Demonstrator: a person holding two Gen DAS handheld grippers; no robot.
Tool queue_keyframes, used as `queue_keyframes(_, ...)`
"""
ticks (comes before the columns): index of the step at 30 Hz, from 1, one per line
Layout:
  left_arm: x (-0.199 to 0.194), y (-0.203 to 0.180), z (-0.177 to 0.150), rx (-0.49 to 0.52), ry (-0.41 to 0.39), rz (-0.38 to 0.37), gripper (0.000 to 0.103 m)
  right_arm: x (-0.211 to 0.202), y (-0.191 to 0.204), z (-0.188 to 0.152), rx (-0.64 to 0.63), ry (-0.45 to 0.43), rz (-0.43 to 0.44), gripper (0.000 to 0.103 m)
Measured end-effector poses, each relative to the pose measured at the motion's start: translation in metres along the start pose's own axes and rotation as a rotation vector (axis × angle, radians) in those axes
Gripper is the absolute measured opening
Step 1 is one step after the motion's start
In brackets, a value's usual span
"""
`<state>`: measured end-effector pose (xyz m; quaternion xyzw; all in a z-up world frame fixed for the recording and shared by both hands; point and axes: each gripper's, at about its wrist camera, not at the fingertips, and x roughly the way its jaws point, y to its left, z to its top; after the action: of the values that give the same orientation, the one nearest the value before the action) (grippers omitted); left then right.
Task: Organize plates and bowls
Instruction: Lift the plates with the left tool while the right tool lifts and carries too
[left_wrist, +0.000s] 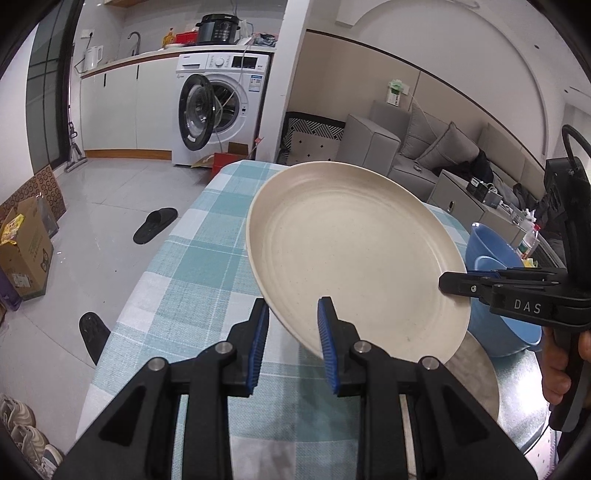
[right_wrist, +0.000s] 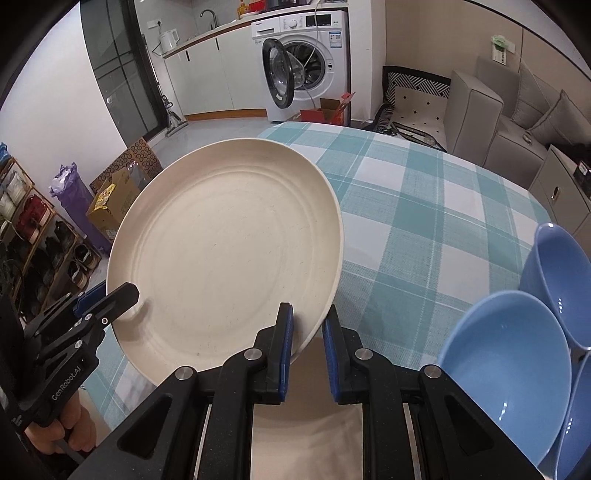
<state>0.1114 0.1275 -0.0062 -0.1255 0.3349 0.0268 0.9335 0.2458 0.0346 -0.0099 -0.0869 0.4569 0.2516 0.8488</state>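
right wrist view: blue bowls (right_wrist: 509, 354) cut off at frame edge.

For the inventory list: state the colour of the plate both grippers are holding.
Cream, off-white plate; clearest in the right wrist view.

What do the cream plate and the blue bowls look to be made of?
Cream plate: matte, faintly speckled, with moulded concentric rings and a thin rim; looks like plastic or wheat-straw composite rather than glazed ceramic, though that stays uncertain. Blue bowls: smooth, evenly coloured, with small glossy highlights; likely plastic too.
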Motion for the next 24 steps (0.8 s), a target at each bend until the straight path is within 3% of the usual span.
queue_keyframes(17, -0.019, -0.057, -0.017, 0.127, 0.019, -0.026, 0.025, -0.042, -0.043, -0.058, 0.087, -0.016, -0.005, 0.016)
queue_keyframes(24, -0.029, -0.068, -0.030, 0.151, 0.030, -0.013, 0.026, -0.052, -0.044, -0.080, 0.090, -0.016, -0.004, 0.016)
